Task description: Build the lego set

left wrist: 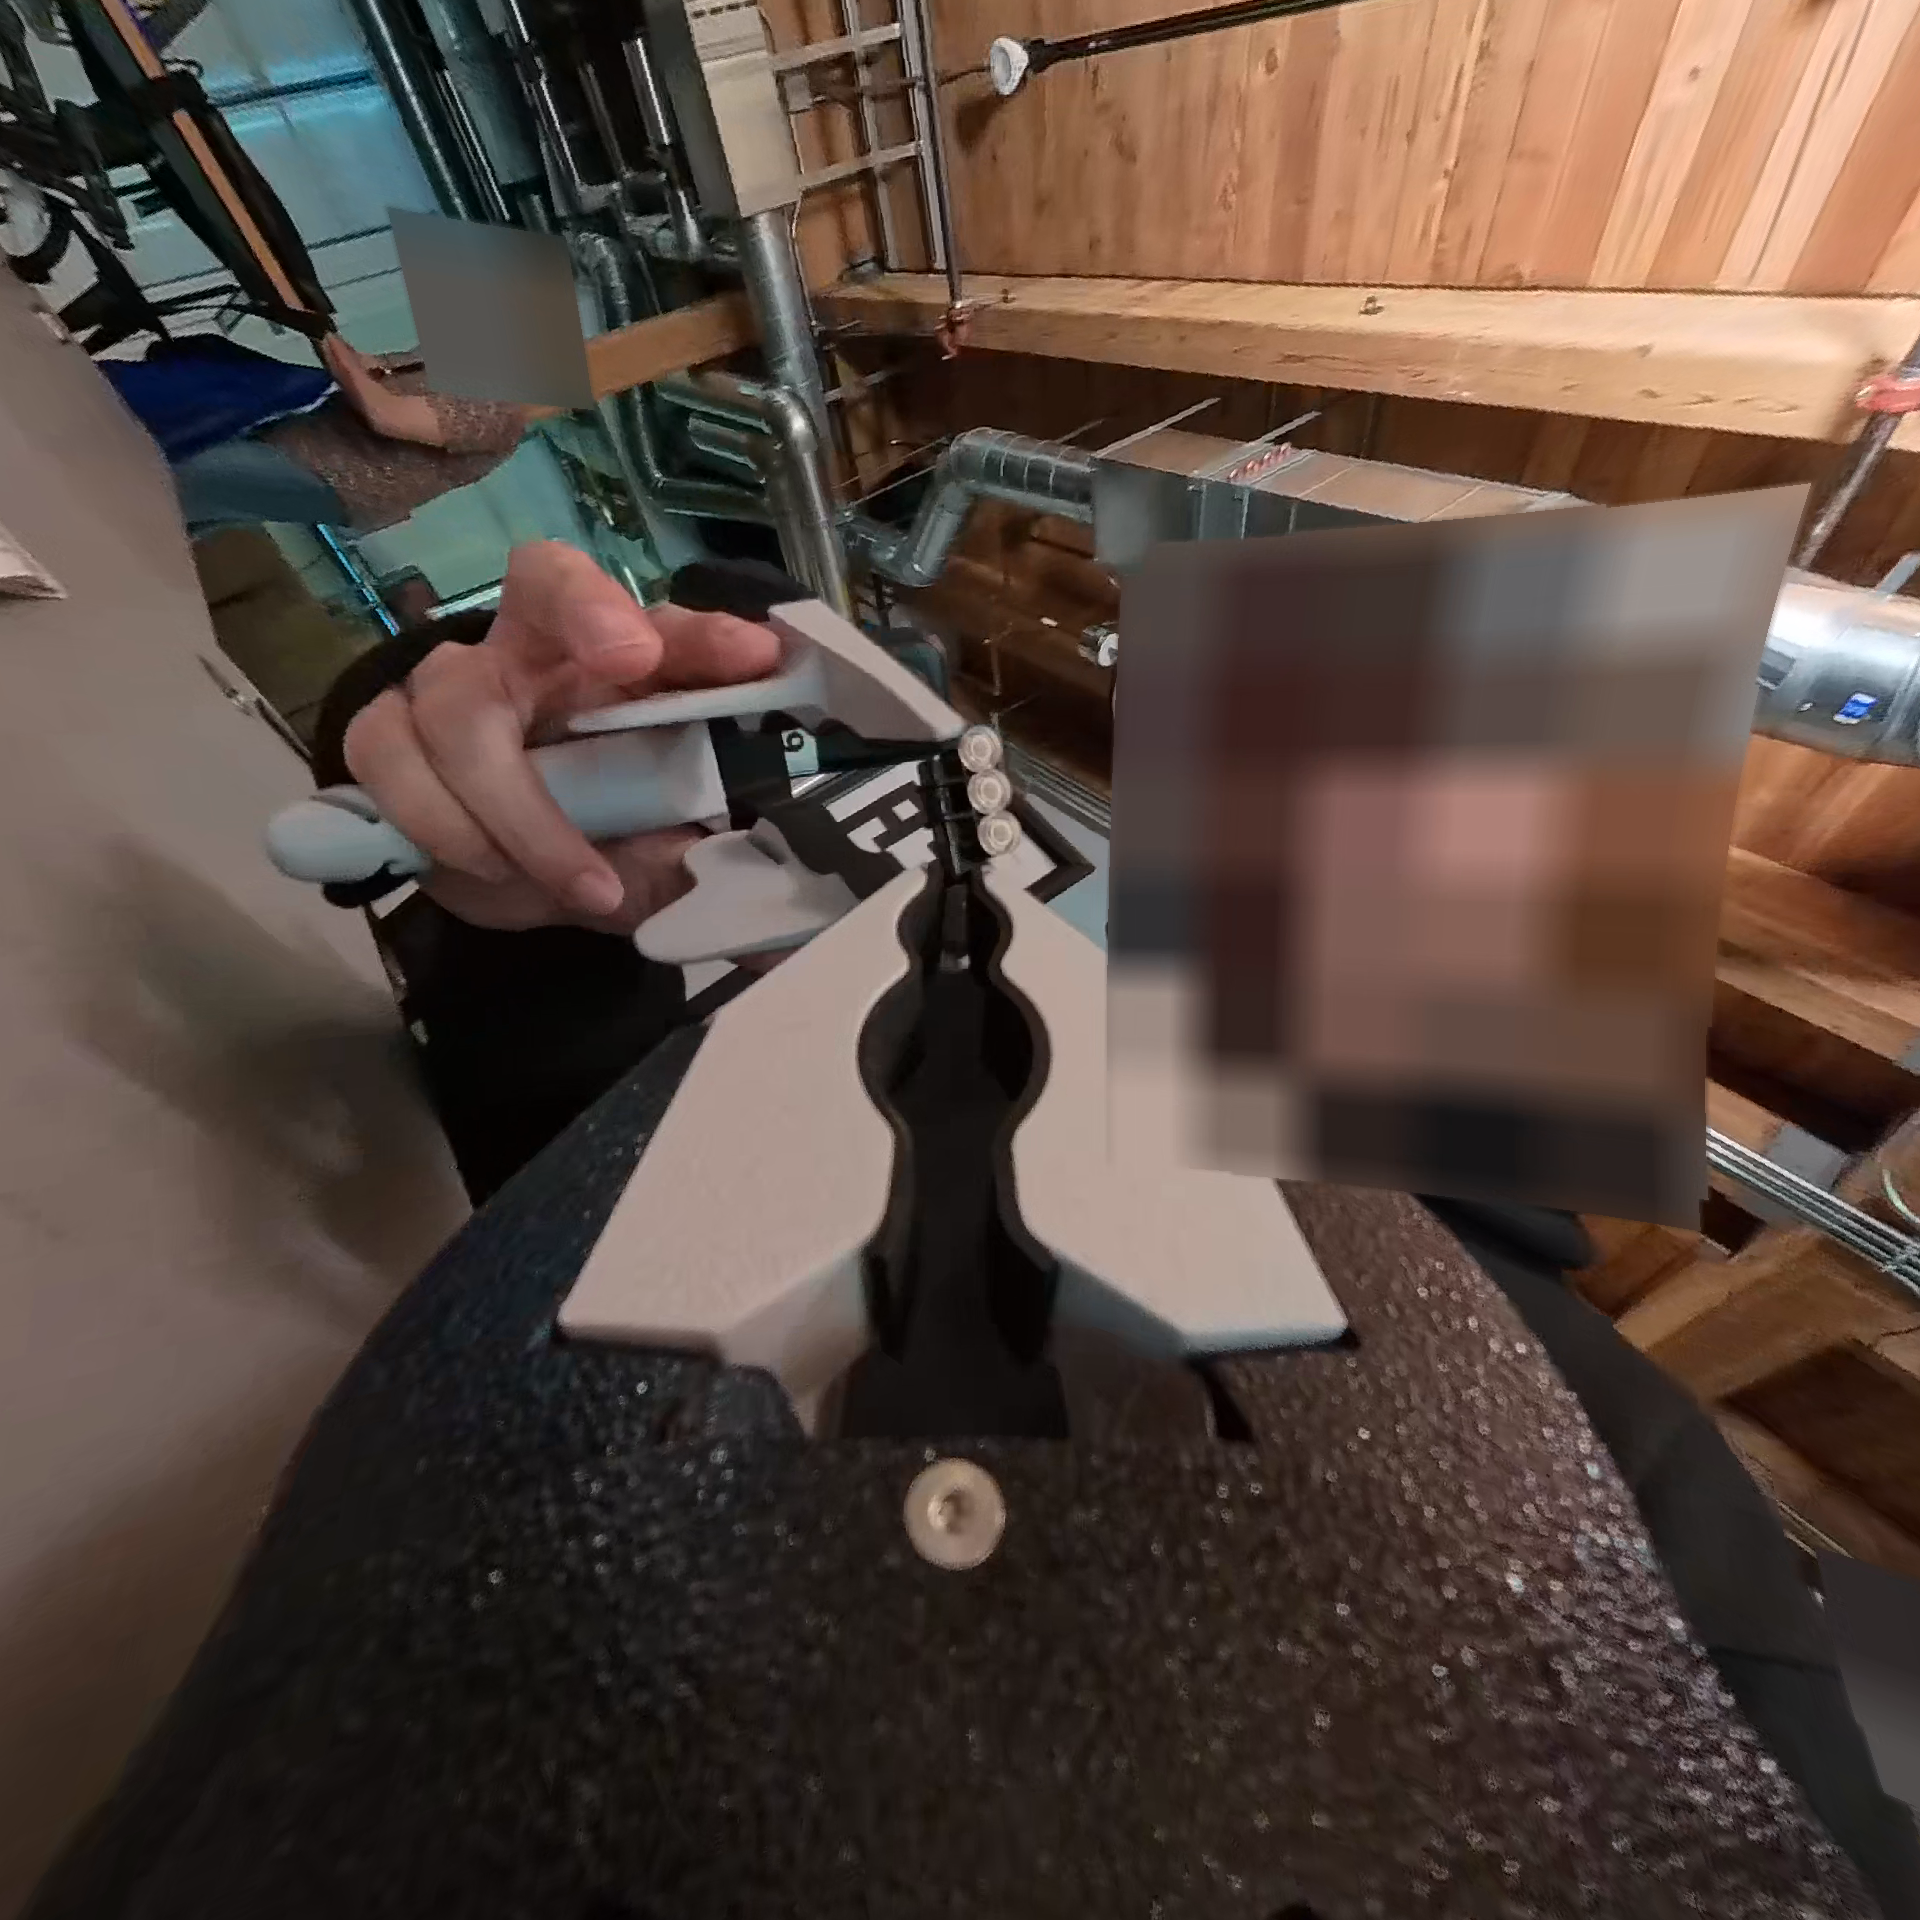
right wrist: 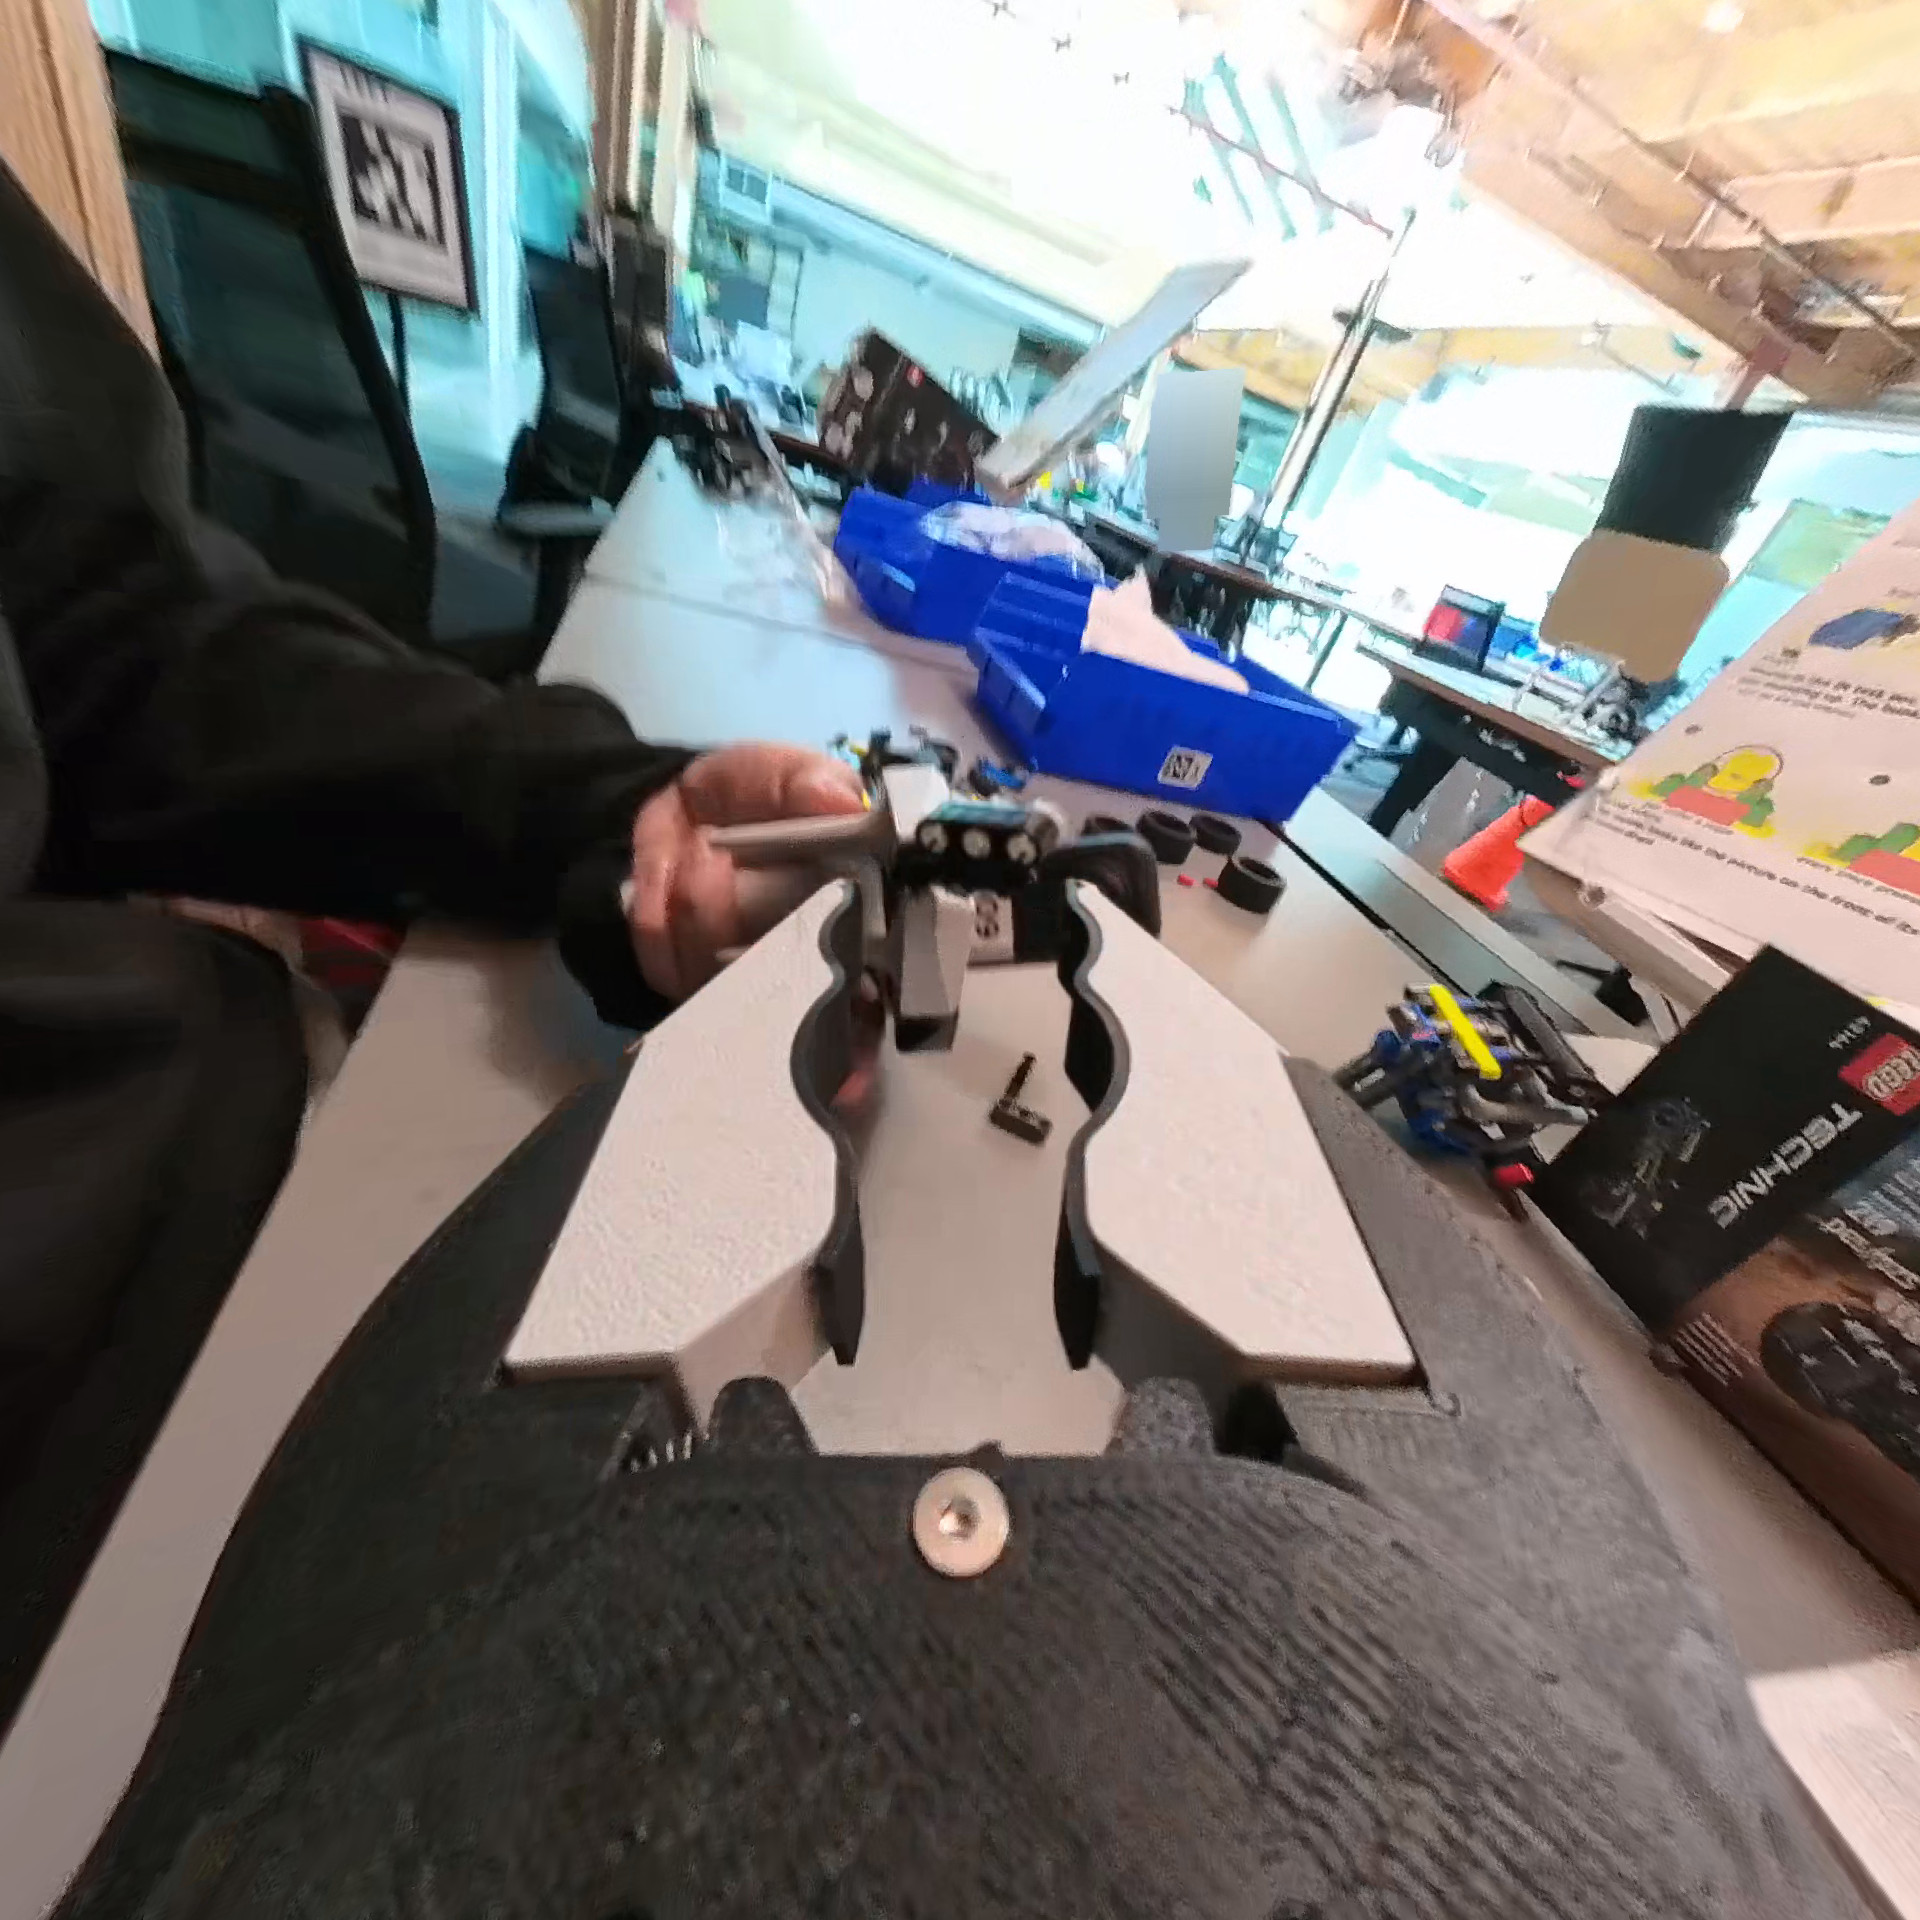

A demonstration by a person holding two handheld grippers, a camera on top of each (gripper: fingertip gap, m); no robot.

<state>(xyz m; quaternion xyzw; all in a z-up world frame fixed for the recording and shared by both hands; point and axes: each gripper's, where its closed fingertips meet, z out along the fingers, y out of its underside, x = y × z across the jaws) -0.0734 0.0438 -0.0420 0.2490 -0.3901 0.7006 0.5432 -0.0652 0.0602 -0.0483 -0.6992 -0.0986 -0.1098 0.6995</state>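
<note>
1. Left wrist view: the left hand-held gripper [left wrist: 961, 902] is closed on a thin black lego beam [left wrist: 951, 821] with three pale round pegs [left wrist: 987, 795] at its top. It is raised in the air, in front of a wood wall and metal ducts; no bench is visible here.
2. Same view, left side: a hand [left wrist: 499, 748] holds the right hand-held gripper [left wrist: 831, 800]; its tips are next to the beam.
3. Right wrist view: the right hand-held gripper [right wrist: 961, 920] is open, fingers well apart. Between the tips is the black lego beam [right wrist: 977, 847], held by the left hand-held gripper [right wrist: 914, 862].
4. Only this view shows the bench [right wrist: 707, 634]: a small black lego pin [right wrist: 1018, 1101] lies near, black tyres [right wrist: 1195, 842] farther, a blue-yellow lego assembly [right wrist: 1455, 1070] and the lego box [right wrist: 1745, 1174] at right, blue bins [right wrist: 1132, 707] far.
</note>
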